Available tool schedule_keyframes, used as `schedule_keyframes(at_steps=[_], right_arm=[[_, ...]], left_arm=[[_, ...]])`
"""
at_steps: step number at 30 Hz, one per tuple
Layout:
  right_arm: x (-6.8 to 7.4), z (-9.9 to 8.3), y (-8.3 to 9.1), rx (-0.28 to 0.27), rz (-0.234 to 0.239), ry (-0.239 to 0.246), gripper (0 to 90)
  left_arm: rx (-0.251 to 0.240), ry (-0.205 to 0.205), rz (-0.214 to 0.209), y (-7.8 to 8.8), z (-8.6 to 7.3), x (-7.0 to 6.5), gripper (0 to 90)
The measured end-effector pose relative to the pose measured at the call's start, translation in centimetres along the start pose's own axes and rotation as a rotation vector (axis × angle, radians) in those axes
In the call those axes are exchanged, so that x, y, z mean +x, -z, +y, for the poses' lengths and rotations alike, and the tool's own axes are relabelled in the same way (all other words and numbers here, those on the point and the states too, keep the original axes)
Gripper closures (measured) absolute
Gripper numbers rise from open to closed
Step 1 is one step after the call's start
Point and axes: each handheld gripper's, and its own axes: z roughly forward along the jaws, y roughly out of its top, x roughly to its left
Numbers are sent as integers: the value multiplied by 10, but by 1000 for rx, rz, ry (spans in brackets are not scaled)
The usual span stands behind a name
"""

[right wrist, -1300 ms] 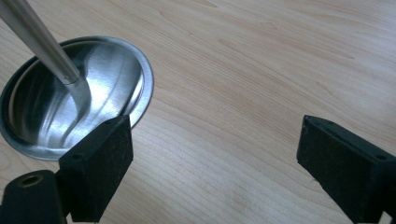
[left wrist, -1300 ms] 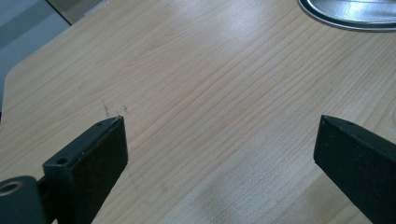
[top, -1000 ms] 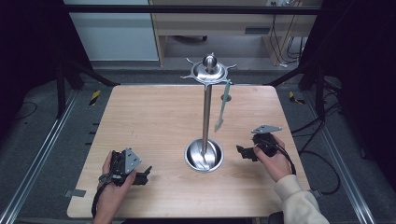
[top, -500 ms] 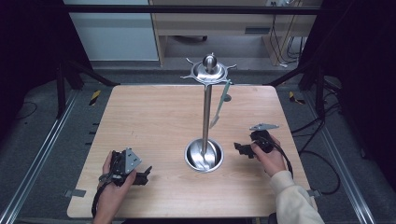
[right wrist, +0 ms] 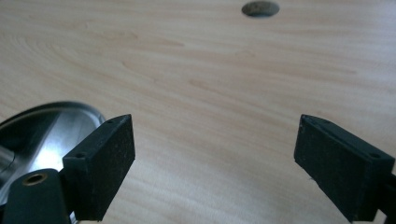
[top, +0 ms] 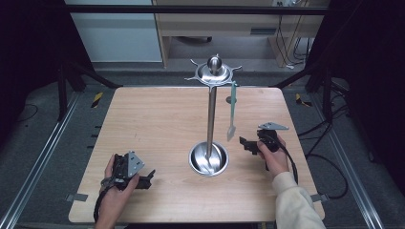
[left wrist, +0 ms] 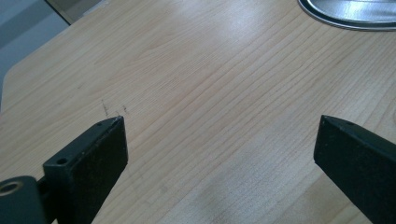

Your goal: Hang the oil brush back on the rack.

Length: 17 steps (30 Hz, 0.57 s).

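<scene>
At the near-left part of the wooden table [top: 157, 124], the left gripper [top: 148, 177] rests low over the bare wood in the person's left hand [top: 114, 191], its jaws spread wide with nothing between them; in the left gripper view only wood grain lies between the two black jaws, and the rim of the steel base dish [left wrist: 350, 14] shows ahead and off to the jaws' right. That dish [top: 208, 159] sits well apart from the left gripper, toward the table's middle, and from it rises the upright metal stand [top: 210, 114], topped by a hooked disc with a round knob. A pale green utensil [top: 232, 112] hangs from a hook on the disc, its lower end dangling just beyond the right gripper's tips. The right gripper [top: 244, 142], held in the right hand [top: 274, 155], sits just beside the dish, jaws likewise parted and empty; in the right gripper view the dish edge [right wrist: 42, 126] lies at its left jaw.
</scene>
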Motion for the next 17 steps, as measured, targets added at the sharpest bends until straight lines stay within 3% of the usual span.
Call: schedule_keyframes(at_steps=[3,10,17], right_arm=[[0,2,0,-37,-4,-11,129],[-5,1,0,-52,-21,-41,129],[-5,0,3,-57,-37,-24,122]], left_arm=[[4,-3,-2,0,0,0,25],[4,-4,-2,-1,0,0,25],[2,-8,-5,-1,1,-1,25]])
